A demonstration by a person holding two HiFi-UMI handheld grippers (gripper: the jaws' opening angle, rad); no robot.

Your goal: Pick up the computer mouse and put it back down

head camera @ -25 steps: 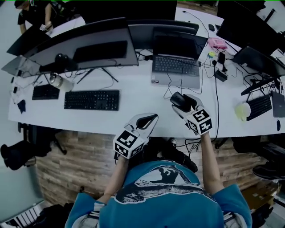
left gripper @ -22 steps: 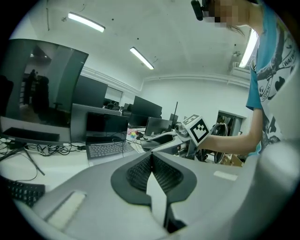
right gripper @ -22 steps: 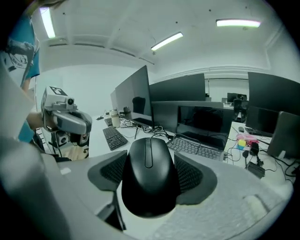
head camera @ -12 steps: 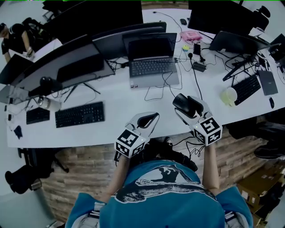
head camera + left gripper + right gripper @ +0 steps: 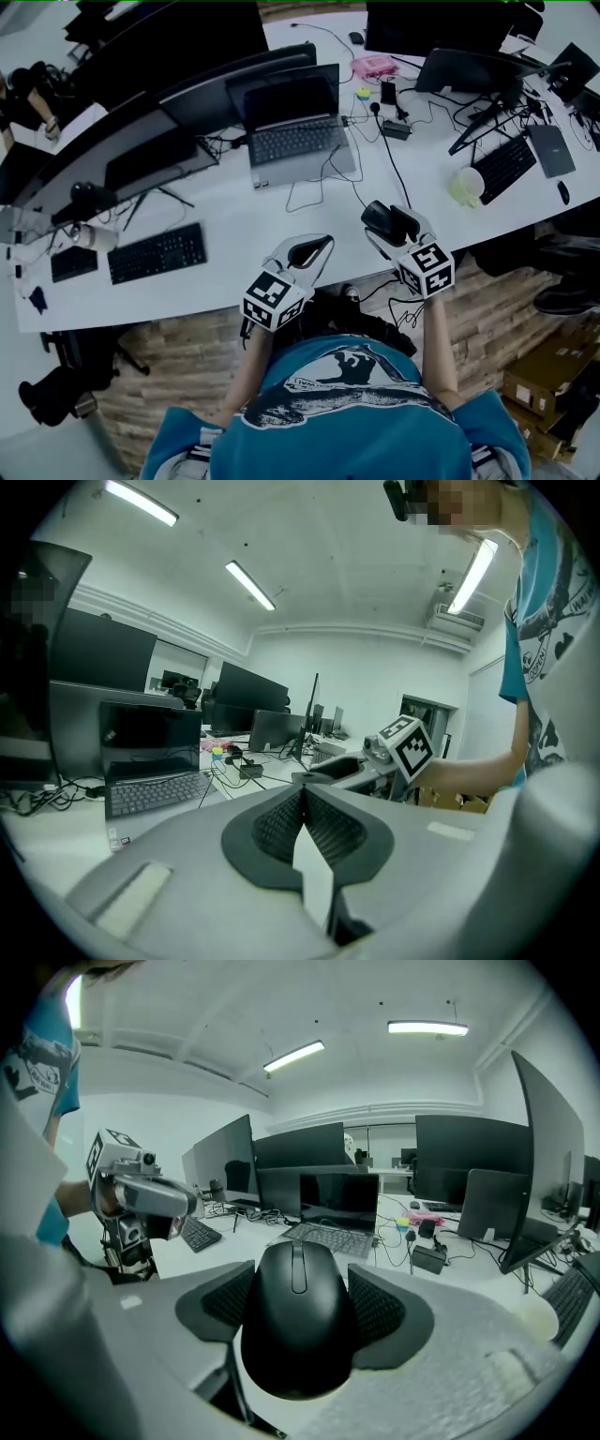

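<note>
Right gripper view shows the black computer mouse (image 5: 298,1330) sitting between the two fingers (image 5: 386,1312) of the right gripper (image 5: 298,1283). The fingers are spread wide and pinch the mouse on both sides, and it is up in the air, off the counter (image 5: 234,272). In the head view it hangs over the front part of the counter, at about 5 o'clock from the open laptop (image 5: 292,127).

The left gripper (image 5: 302,799) holds nothing — its fingers (image 5: 272,825) are pressed together. It waits by the counter's front edge, at about 8 o'clock from the right one.

What could go wrong? The mouse is smooth and round, so I think it could slip out if the pinch gets loose too soon. It hangs close to the front edge, so a drop there might send it down to the wooden floor (image 5: 159,375). Thin black cables (image 5: 396,173) lie at 12 o'clock from the mouse, and setting it on one would leave it tippy. A pale cup (image 5: 466,187) at 2 o'clock is well apart.

The counter is long, white and curved, with keyboards (image 5: 157,252), dark monitors (image 5: 187,103) and more wires. The room is a big office with white walls and long ceiling lights (image 5: 427,1027).
</note>
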